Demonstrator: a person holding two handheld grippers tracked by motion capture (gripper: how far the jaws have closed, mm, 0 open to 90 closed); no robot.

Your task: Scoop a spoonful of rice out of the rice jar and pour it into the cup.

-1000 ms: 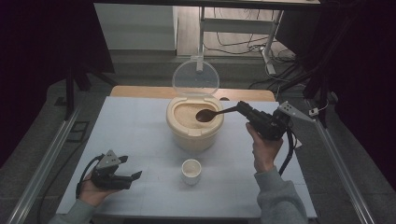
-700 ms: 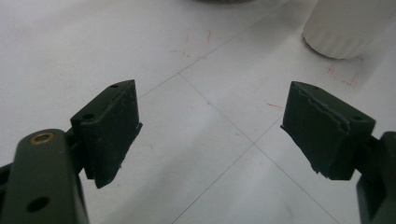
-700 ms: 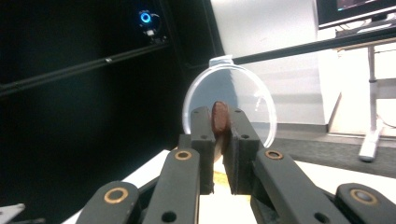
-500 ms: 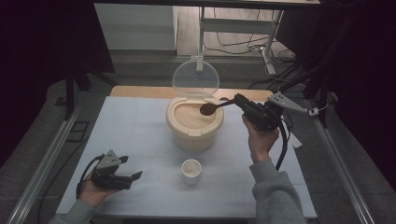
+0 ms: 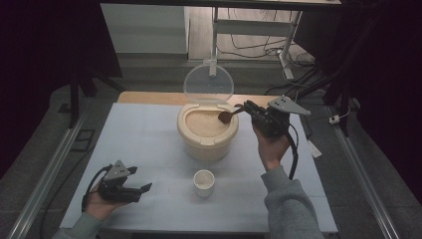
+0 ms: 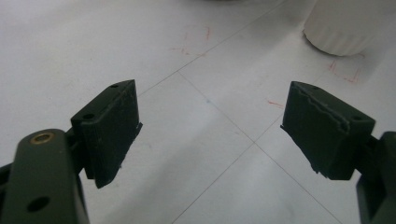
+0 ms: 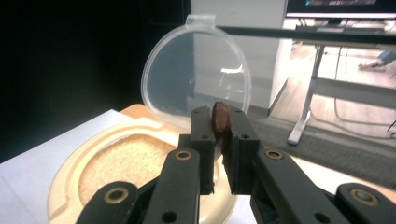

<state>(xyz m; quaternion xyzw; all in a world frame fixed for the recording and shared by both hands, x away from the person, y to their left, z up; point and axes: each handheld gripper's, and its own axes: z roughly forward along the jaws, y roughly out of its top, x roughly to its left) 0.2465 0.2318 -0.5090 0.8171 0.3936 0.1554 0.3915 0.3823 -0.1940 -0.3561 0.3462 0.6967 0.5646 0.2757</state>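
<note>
A wooden spoon (image 5: 226, 117), clamped in the right tool (image 5: 247, 108), hangs over the rice in a cream container (image 5: 207, 130) with its clear lid (image 5: 208, 82) raised; the left tool (image 5: 140, 188) rests wide apart on the desk (image 5: 144, 144) near a white cup (image 5: 204, 182).

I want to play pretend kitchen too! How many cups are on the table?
1. The small white cup stands on the table, just in front of the big rice container. No other cup is in sight.

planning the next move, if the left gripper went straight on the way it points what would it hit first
Probably the small white cup. The left gripper, open and low over the table, points slightly left of it, so it might slip past.
</note>
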